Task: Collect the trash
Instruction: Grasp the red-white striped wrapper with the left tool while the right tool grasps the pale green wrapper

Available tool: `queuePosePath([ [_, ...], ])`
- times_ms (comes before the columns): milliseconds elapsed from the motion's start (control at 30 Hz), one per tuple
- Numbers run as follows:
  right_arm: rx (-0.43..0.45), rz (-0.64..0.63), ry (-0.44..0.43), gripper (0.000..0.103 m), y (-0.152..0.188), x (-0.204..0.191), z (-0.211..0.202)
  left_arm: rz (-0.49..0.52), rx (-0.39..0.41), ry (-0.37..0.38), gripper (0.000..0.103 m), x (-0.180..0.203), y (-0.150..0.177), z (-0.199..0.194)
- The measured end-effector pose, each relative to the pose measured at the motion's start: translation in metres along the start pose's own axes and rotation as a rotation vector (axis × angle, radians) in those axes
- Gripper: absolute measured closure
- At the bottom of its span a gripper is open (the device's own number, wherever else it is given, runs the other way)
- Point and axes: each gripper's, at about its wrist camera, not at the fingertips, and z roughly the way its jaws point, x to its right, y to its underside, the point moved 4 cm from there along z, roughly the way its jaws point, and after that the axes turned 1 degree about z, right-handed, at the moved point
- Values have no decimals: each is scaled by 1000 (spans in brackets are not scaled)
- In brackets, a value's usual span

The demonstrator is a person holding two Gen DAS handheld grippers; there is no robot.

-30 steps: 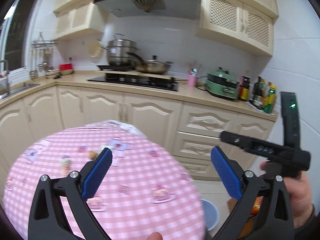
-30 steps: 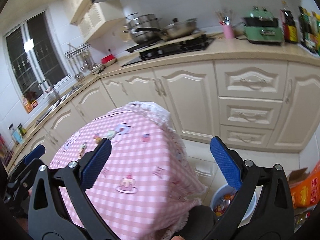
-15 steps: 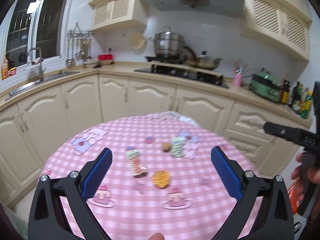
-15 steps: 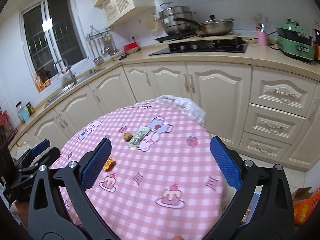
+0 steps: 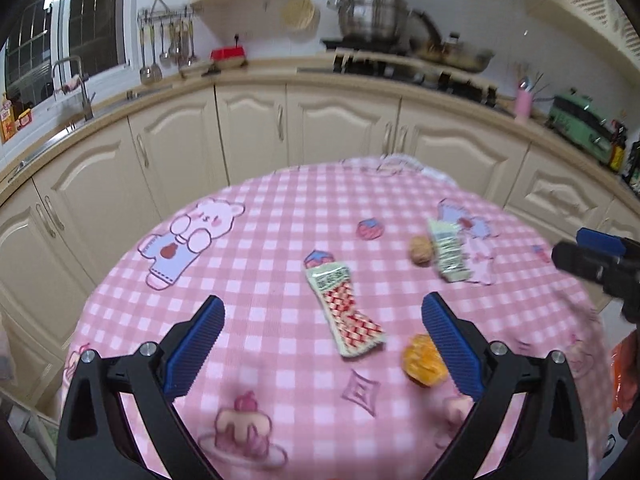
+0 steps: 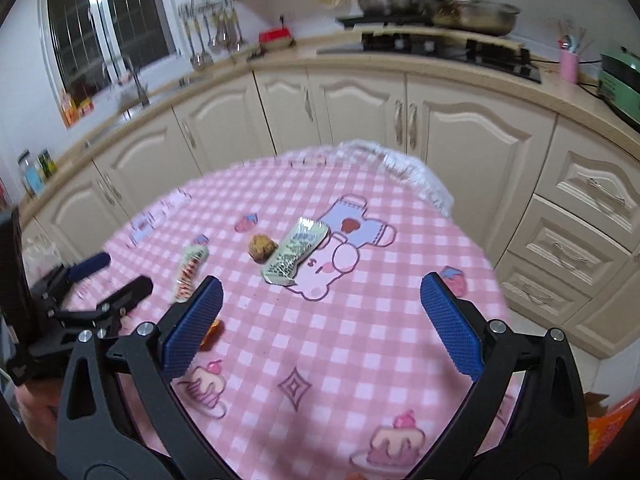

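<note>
On the round pink checked table (image 5: 280,240) lie a red-and-white wrapper (image 5: 344,308), an orange peel piece (image 5: 424,360), a brown walnut-like lump (image 5: 421,251) and a pale green wrapper (image 5: 450,254). My left gripper (image 5: 322,344) is open and empty above the table's near side, the red-and-white wrapper just ahead between its fingers. My right gripper (image 6: 320,326) is open and empty over the table; the pale wrapper (image 6: 296,250) and the lump (image 6: 262,246) lie ahead of it. The red-and-white wrapper (image 6: 190,274) and the peel (image 6: 212,332) show at its left.
Cream kitchen cabinets (image 5: 340,132) curve behind the table, with a stove and pots (image 5: 372,12) and a sink (image 5: 76,80) on the counter. An orange package (image 6: 612,428) lies at the floor on the right. The left gripper also shows in the right wrist view (image 6: 92,292).
Both grippers have swung left and down toward the table top. The trash pieces have come into close view. Both jaws stay open.
</note>
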Motion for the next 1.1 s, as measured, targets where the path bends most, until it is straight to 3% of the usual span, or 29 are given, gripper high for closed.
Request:
queuePosePath([
  [133,-90,-39,42,6,3,-6,44,4,-37,27,11,1,0,22],
  [167,-104,-42,50,6,3,-6,52,11,-53,33,18,2,1,29],
  [233,-128,-50,55,6,2,-9,70,27,-114,42,43,6,7,44],
  [367,-159,-77,55,6,0,-22,93,9,-146,59,62,4,9,53],
  [433,-156,-114,86,7,-2,-30,101,-22,-141,71,78,-2,10,52],
  [533,-136,-115,87,31,-8,-32,100,-73,-134,114,81,-10,10,51],
  [600,-129,-115,85,61,-13,-30,100,-77,-130,118,83,-10,9,51],
  [667,-127,-133,84,74,-12,-30,98,-72,-124,115,84,-9,8,49],
  [767,-122,-125,56,78,-6,-26,88,-92,-108,118,84,-12,7,46],
  [1100,-31,-38,-30,79,9,-11,28,-112,-24,134,88,-17,6,26],
])
